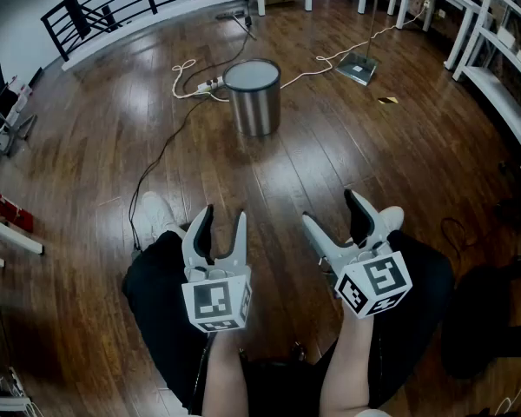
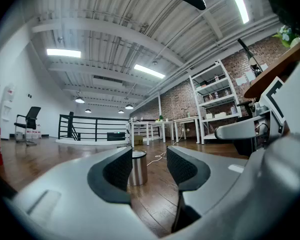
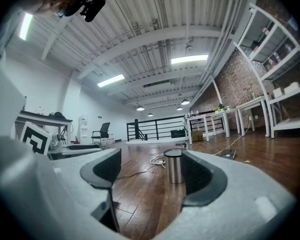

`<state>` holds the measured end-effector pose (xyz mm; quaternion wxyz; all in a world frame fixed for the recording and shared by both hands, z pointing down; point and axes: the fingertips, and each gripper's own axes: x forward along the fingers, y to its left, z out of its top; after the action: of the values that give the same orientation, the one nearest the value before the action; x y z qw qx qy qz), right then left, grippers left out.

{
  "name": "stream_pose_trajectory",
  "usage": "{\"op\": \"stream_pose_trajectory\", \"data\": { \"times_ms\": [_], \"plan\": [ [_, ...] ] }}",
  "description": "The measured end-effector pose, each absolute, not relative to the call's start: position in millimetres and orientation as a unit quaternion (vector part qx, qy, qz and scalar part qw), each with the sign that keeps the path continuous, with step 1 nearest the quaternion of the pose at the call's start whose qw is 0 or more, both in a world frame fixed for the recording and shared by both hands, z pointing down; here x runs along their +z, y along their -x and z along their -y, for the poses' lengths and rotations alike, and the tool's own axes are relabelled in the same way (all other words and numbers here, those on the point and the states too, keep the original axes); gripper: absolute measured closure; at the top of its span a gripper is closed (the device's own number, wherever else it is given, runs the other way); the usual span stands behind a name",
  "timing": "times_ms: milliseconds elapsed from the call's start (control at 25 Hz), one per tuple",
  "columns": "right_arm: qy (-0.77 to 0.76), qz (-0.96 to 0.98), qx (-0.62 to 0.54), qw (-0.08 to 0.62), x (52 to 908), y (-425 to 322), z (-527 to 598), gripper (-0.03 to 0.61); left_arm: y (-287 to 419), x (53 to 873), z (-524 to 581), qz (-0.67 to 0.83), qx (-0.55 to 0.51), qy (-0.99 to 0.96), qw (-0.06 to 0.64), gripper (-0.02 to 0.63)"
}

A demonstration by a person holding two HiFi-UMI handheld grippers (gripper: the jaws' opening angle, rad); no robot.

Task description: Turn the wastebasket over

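A round brushed-steel wastebasket (image 1: 253,96) stands on the wooden floor well ahead of me, its top face pale grey inside a dark rim. My left gripper (image 1: 223,215) and right gripper (image 1: 330,208) are held side by side over my knees, far short of it. Both are open with nothing between their fingers. In the left gripper view the wastebasket (image 2: 138,168) shows small between the open gripper's (image 2: 149,166) pads. The right gripper view has the wastebasket (image 3: 175,166) just inside the right pad of the open gripper (image 3: 152,170).
A white power strip with looped cables (image 1: 201,83) lies left of the basket, and a black cable (image 1: 161,159) runs toward my feet. A flat grey device (image 1: 358,68) lies to the basket's right. White shelving (image 1: 504,85) lines the right, a black railing (image 1: 113,3) the far left.
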<state>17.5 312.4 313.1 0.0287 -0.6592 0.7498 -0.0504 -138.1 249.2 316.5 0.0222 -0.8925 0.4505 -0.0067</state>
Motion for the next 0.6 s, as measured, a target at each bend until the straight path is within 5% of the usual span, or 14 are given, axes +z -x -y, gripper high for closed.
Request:
{"op": "stream_pose_trajectory", "data": {
  "times_ms": [600],
  "plan": [
    [0.630,-0.777,-0.016,-0.004,297,45,-215,0.215,124,324,-166,-0.447,0.003,0.895,-0.008,0.393]
  ]
}}
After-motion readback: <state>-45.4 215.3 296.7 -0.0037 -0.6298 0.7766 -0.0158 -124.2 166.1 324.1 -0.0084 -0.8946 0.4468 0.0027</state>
